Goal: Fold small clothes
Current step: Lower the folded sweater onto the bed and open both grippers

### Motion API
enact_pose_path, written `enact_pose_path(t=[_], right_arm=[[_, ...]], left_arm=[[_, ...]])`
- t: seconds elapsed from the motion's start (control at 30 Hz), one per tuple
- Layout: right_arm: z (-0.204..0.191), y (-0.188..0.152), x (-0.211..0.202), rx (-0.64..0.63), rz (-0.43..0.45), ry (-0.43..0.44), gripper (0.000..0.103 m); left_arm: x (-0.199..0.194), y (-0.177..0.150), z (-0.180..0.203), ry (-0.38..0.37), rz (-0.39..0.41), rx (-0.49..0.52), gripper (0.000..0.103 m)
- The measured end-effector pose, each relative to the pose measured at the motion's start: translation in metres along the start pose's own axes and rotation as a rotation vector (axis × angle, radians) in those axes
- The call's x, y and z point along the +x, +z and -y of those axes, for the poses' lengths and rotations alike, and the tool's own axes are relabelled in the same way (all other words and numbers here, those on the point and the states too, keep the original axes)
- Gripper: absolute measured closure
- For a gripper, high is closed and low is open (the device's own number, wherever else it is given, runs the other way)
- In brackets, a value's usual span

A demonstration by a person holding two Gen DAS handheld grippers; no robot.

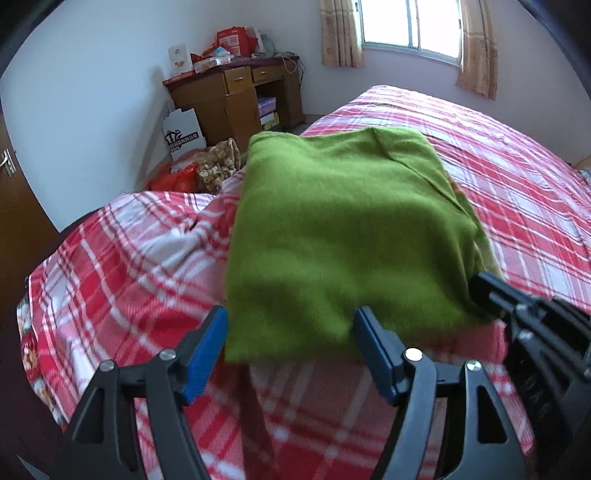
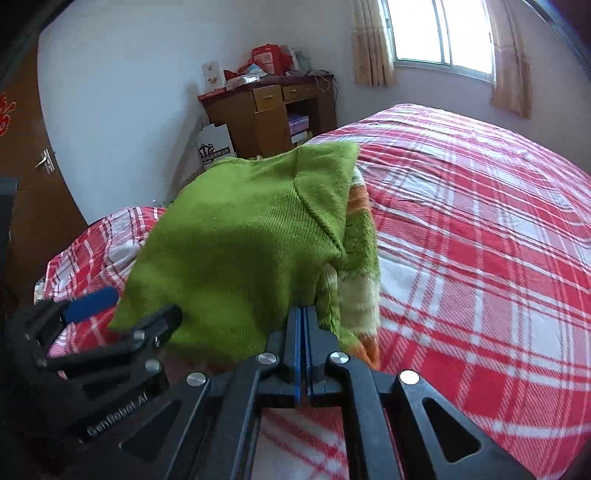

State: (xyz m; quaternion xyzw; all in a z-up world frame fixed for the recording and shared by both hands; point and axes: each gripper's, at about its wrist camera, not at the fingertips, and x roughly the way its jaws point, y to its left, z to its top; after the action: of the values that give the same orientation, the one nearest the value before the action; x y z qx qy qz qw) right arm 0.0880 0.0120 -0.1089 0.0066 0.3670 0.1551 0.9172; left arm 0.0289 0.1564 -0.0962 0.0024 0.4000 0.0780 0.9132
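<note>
A green knit sweater (image 1: pixel 343 229) lies folded on the red plaid bed (image 1: pixel 517 177), with striped orange and pale parts at its right edge (image 2: pixel 360 266). My left gripper (image 1: pixel 291 325) is open, its blue pads on either side of the sweater's near left edge; the cloth lies between them. My right gripper (image 2: pixel 303 314) is shut on the sweater's near right edge (image 2: pixel 258 240). The right gripper shows at the right of the left wrist view (image 1: pixel 484 284). The left gripper shows at the lower left of the right wrist view (image 2: pixel 125 310).
The bed's near left corner (image 1: pixel 110 266) drops off to the floor. A wooden desk (image 1: pixel 240 96) with boxes stands in the far corner. Bags (image 1: pixel 199 170) lie on the floor beside it. A door (image 2: pixel 33 177) is at left, a curtained window (image 2: pixel 443 33) behind.
</note>
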Motion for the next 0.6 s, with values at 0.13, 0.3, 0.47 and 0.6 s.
enact_pose_path(t=[0.13, 0.3, 0.47, 0.6], right_arm=[[0.002, -0.017, -0.031, 0.066, 0.033, -0.020, 0.101], [0.005, -0.040, -0.053, 0.084, 0.027, -0.063, 0.101], [0.011, -0.056, -0.067, 0.095, -0.005, -0.095, 0.101], [0.014, -0.063, -0.084, 0.113, 0.004, -0.079, 0.097]], left_arm=[[-0.013, -0.012, -0.004, -0.028, 0.004, 0.002, 0.030], [-0.021, -0.026, -0.001, -0.033, -0.004, 0.025, 0.030], [-0.037, -0.036, 0.003, -0.055, 0.002, 0.041, 0.029], [-0.056, -0.046, 0.007, -0.048, 0.041, 0.070, 0.022]])
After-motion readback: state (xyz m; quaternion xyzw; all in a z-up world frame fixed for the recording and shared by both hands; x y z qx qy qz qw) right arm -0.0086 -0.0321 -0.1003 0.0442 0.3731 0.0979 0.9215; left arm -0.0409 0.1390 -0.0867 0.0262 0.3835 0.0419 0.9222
